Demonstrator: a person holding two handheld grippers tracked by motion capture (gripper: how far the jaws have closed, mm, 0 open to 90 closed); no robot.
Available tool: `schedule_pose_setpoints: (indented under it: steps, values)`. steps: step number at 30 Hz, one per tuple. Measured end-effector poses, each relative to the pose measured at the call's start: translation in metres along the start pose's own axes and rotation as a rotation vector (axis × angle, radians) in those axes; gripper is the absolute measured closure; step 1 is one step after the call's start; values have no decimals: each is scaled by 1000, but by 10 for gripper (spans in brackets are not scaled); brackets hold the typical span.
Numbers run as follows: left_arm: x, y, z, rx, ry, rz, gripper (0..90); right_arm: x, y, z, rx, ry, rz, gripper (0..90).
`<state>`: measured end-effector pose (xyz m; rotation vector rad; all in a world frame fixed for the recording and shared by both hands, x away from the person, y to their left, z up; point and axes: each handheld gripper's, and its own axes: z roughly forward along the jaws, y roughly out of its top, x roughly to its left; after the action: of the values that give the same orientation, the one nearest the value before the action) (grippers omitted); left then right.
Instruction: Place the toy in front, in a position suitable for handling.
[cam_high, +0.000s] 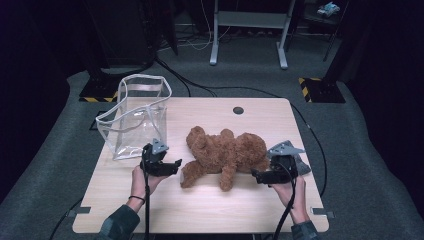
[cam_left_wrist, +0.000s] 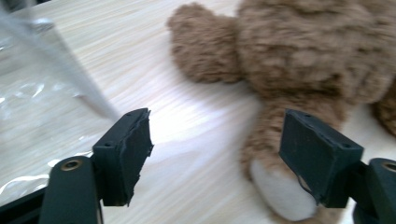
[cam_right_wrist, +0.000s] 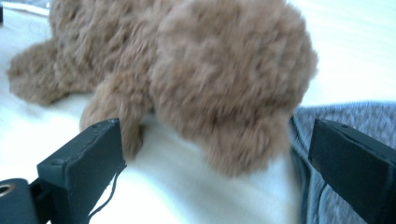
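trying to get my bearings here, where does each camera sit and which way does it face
High view: above the person's side, looking forward and down on the table; both forearms, left gripper and right gripper show, flanking the teddy bear.
Left gripper view: rides the left gripper, looking along its open jaws at the bear's leg, clear bag beside.
Right gripper view: rides the right gripper, facing the bear's body, grey cloth at right.
Shared: all three see the bear.

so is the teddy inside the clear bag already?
No, the teddy bear lies flat on the table, to the right of the clear bag.
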<state>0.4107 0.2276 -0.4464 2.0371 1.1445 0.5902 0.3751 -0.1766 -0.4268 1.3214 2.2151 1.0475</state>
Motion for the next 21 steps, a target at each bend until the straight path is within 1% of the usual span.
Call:
schedule_pose_setpoints:
  steps: [2, 3, 4, 5, 6, 8, 9, 10, 13, 14, 15, 16, 17, 18, 19, 21]
  values:
    - [7, 0, -1, 6, 10, -11, 228, 5, -11, -2, -4, 7, 7, 27]
    - [10, 0, -2, 8, 23, -15, 222, 8, -16, -2, 1, 7, 8, 28]
    - [12, 1, -3, 10, 23, -23, 218, 10, -21, -1, 1, 13, 10, 29]
    - [14, 1, -3, 6, 36, -28, 209, 11, -26, 0, 5, 17, 3, 29]
    - [16, 2, -5, 8, 40, -30, 201, 13, -31, 1, 11, 15, 8, 28]
    - [20, 6, -8, 2, 50, -33, 196, 16, -41, 6, 14, 24, 26, 26]
    - [21, 8, -10, -3, 61, -42, 193, 17, -46, 8, 16, 26, 28, 24]
    - [24, 11, -12, -6, 65, -43, 191, 18, -51, 11, 20, 21, 24, 22]
    - [31, 20, -15, -16, 91, -57, 189, 22, -65, 20, 29, 13, 50, 15]
    - [34, 23, -14, -24, 102, -70, 190, 22, -69, 22, 22, 5, 51, 15]
    - [36, 25, -14, -18, 108, -72, 192, 23, -72, 25, 24, 7, 57, 16]
    - [38, 28, -13, -20, 122, -74, 200, 23, -74, 27, 21, 3, 57, 22]
    - [40, 30, -12, -15, 128, -84, 208, 24, -76, 29, 22, 1, 53, 27]
    - [42, 32, -9, -12, 137, -94, 216, 25, -77, 31, 21, -12, 46, 37]
    - [44, 33, -6, -4, 151, -96, 230, 25, -78, 33, 13, -12, 45, 40]
    - [47, 35, 0, 8, 169, -118, 254, 25, -80, 36, 11, -18, 55, 41]
